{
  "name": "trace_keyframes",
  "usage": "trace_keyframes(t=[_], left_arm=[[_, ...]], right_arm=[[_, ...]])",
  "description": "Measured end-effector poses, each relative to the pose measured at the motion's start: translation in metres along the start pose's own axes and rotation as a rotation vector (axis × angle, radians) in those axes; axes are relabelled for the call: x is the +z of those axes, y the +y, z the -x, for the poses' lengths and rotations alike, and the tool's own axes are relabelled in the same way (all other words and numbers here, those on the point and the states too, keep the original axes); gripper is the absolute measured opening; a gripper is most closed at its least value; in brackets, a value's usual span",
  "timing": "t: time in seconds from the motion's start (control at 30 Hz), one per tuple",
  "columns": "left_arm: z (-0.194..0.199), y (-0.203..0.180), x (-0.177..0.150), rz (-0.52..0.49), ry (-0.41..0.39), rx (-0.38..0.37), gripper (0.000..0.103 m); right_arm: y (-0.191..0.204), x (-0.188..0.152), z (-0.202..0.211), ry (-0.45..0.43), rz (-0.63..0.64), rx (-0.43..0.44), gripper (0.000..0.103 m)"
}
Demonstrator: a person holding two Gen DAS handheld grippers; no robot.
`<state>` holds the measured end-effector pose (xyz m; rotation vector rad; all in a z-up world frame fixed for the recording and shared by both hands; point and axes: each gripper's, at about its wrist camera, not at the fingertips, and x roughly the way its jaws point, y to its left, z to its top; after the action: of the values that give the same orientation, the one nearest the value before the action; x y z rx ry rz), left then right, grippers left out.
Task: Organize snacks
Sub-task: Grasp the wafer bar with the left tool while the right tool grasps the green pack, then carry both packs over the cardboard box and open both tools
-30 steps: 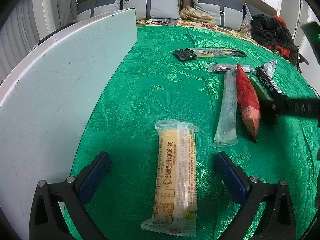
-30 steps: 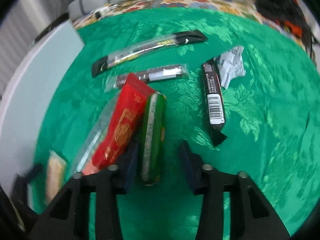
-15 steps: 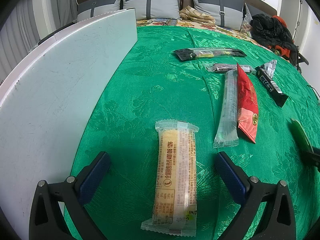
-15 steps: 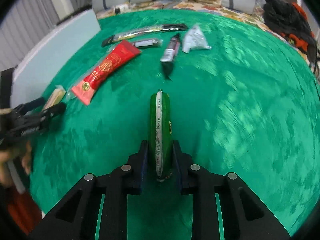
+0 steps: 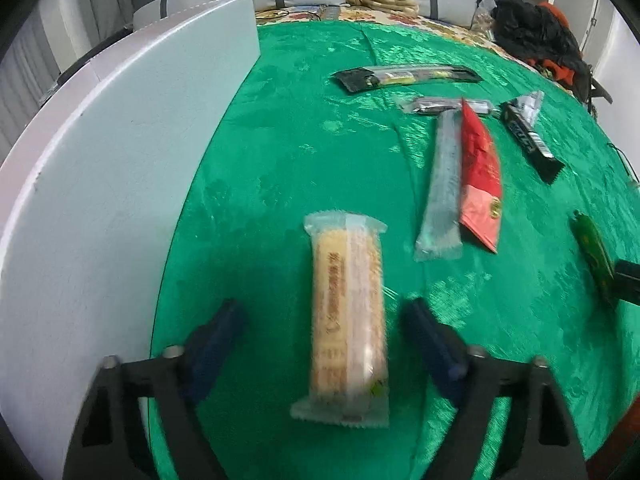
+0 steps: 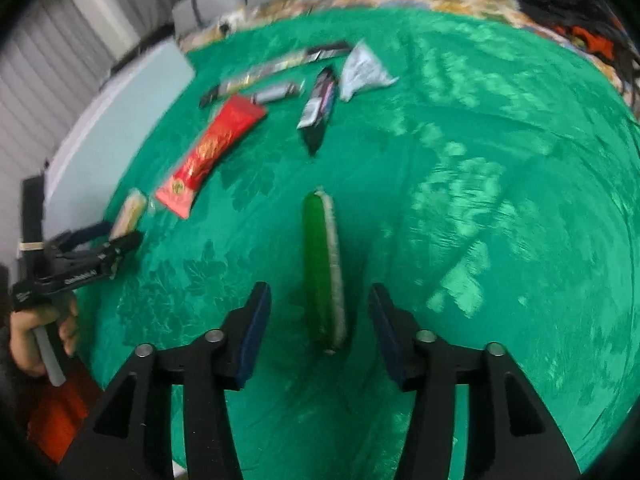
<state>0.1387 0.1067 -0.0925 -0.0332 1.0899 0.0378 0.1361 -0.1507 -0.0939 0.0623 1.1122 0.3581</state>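
My left tool (image 5: 320, 344) was closing around the light, crushable wafer packet (image 5: 347, 316), not yet pinching its middle, while my right tool (image 6: 318, 320) was opening off the slippery green stick (image 6: 322, 268).

Open green cloth (image 6: 500, 208) is lying clear to the right; snack packets (image 6: 320, 100) are crowding the far middle (white board (image 5: 120, 160) walling the left).
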Motion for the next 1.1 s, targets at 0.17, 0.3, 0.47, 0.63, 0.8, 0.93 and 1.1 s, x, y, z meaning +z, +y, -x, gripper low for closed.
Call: trace_keyframes(t=[0.17, 0.3, 0.47, 0.63, 0.8, 0.93, 1.1], left_arm=[[0.015, -0.007, -0.01, -0.024, -0.012, -0.039, 0.029], [0.046, 0.001, -0.027, 0.065, -0.067, -0.12, 0.029], [0.103, 0.024, -0.029, 0.173, -0.165, -0.203, 0.029], [0.16, 0.094, -0.021, 0.276, -0.285, -0.107, 0.029], [0.165, 0.186, -0.027, 0.392, -0.273, 0.069, 0.029], [0.152, 0.24, -0.038, 0.449, -0.22, 0.184, 0.035], [0.146, 0.266, -0.064, 0.539, -0.225, 0.24, 0.077]], right_arm=[[0.012, 0.008, -0.023, 0.072, 0.028, -0.087, 0.024], [0.02, 0.006, -0.015, 0.069, -0.015, -0.053, 0.024], [0.068, 0.026, 0.017, -0.006, -0.008, 0.106, 0.024], [0.167, 0.069, 0.047, -0.083, 0.09, 0.322, 0.024], [0.279, 0.093, 0.044, -0.061, 0.212, 0.503, 0.024], [0.352, 0.09, 0.022, -0.005, 0.297, 0.578, 0.026], [0.36, 0.081, -0.01, 0.032, 0.265, 0.612, 0.059]])
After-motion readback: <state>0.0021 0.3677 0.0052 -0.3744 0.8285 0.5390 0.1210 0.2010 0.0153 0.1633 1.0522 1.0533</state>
